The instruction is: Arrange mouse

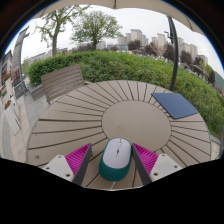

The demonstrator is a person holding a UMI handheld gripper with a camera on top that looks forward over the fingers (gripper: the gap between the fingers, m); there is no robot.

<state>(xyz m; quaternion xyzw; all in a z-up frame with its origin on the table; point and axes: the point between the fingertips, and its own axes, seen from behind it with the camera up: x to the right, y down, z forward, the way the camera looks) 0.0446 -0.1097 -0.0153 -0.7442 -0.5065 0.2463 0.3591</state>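
A white-topped mouse with a teal body [116, 158] lies on the round wooden slatted table [120, 115], between my gripper's [113, 163] two fingers. The pink pads [78, 157] stand on either side of it. A thin strip of table shows between the left finger and the mouse, and the right finger is very close to or touching its side. The gripper is open around the mouse. A dark blue mouse pad [175, 104] lies flat on the table, beyond the fingers to the right.
A wooden bench [62, 80] stands beyond the table on the left, with a green hedge [120, 65] behind it. Trees and buildings lie far off.
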